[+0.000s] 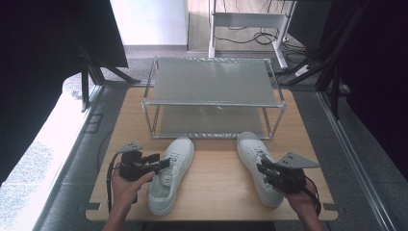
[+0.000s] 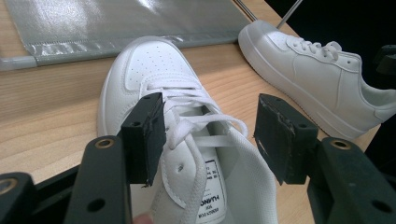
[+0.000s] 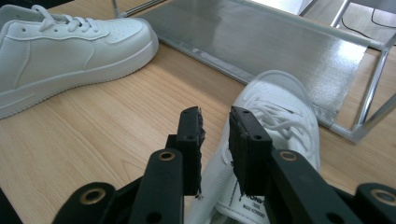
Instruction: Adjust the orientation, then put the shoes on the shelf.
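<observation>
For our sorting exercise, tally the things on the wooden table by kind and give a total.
White lace-up leather sneakers: 2, the left one and the right one
Two-tier metal-framed shoe rack with grey shelves: 1
Black two-jaw grippers held over the sneakers: 2, left and right
Total: 5

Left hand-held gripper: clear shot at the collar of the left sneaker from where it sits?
Likely yes. The left hand-held gripper stands open right over the left sneaker, its collar between the jaws with nothing in between. The other sneaker lies well aside.
</observation>
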`<state>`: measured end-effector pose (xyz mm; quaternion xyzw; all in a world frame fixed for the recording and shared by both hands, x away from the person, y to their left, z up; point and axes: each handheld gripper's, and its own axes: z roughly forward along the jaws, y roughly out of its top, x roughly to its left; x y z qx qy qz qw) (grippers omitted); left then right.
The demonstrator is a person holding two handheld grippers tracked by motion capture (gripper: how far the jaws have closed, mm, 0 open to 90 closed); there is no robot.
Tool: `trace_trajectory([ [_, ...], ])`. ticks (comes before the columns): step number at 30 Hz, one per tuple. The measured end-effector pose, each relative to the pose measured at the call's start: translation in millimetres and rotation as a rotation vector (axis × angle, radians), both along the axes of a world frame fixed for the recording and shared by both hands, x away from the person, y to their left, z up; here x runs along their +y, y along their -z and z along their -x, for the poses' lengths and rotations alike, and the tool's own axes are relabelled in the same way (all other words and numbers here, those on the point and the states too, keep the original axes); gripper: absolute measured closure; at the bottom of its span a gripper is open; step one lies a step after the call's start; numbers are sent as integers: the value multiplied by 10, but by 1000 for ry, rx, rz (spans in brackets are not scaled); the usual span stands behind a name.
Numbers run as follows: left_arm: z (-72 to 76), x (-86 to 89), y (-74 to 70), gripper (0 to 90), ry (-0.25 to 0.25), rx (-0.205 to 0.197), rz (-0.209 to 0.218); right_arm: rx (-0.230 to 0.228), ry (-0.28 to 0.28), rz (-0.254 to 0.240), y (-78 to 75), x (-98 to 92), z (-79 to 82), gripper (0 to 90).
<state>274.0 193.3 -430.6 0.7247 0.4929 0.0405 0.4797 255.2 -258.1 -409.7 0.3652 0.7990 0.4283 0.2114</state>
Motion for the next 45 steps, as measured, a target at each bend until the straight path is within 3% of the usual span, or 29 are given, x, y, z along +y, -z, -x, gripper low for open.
trace_trajectory([
  [7, 29, 48, -38, 468, -11, -20, -16, -13, 34, -21, 8, -26, -14, 640],
  [10, 25, 70, -35, 489, -22, -21, -52, -17, 48, -16, 15, -36, -24, 617],
  [21, 21, 59, 43, 495, -36, -2, -141, 3, 69, -15, 77, -45, -62, 586],
  [30, 9, 38, 120, 497, -19, 29, -170, 22, 79, -11, 122, -53, -88, 582],
  [32, 22, 19, 109, 507, -24, 24, -194, 20, 79, -10, 123, -51, -86, 581],
  [35, 28, -66, 122, 533, -17, 33, -265, 20, 81, -11, 117, -56, -83, 582],
  [42, 27, -187, 149, 588, -35, 33, -326, 18, 83, -6, 123, -53, -86, 578],
  [45, 19, -282, 183, 616, -50, 31, -386, 19, 85, -5, 127, -54, -89, 577],
])
